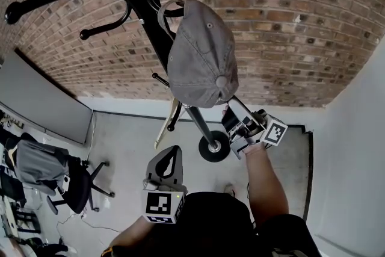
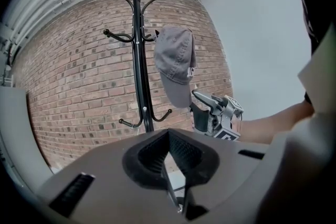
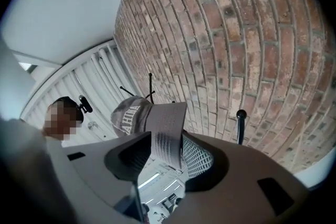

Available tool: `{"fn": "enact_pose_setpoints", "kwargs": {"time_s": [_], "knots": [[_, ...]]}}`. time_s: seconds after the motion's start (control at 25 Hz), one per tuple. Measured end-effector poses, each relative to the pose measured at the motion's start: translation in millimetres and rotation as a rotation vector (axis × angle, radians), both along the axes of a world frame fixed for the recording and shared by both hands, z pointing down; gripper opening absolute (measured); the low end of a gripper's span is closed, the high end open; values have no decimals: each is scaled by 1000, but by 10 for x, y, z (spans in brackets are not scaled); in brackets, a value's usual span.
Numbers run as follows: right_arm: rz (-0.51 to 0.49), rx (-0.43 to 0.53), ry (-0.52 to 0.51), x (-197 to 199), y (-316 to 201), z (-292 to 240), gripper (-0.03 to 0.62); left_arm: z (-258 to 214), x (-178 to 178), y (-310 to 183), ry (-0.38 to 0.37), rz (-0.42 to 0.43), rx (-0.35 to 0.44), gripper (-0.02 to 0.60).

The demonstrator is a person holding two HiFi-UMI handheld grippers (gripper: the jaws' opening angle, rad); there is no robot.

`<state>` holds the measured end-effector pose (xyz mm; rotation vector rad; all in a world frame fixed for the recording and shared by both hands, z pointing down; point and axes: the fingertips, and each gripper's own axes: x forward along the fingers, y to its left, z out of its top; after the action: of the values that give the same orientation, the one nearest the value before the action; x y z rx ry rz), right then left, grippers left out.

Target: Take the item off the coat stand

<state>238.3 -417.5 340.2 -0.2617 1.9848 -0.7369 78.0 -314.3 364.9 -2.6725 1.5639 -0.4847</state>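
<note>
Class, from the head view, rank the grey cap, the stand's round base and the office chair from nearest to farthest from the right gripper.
1. Grey cap: brim between the right gripper's jaws.
2. Round base: floor below.
3. Office chair: far left.

One cap, one coat stand, two grippers, one office chair

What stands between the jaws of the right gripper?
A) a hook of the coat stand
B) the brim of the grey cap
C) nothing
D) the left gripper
B: the brim of the grey cap sits between the open jaws of the right gripper.
</note>
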Motion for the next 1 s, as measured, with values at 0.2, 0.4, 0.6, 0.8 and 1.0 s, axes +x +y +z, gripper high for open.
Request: {"fn": "enact_pose_setpoints", "kwargs": {"time_s": [0.2,0.4,0.6,0.8,1.0], "knots": [[-66,133,-46,17,306,-48,181,38,24,26,-13,9,-4,25],[-107,221,-29,-51,441,-210,181,53,51,48,-21,21,-5,25],[-88,257,5,-87,485,-388,178,25,46,84,-13,30,6,25],[-57,282,9,-107,619,-542,44,-11,-14,82,10,32,17,25],[-29,317,-2,-124,780,-781,32,-103,-89,76,49,39,44,25]]}}
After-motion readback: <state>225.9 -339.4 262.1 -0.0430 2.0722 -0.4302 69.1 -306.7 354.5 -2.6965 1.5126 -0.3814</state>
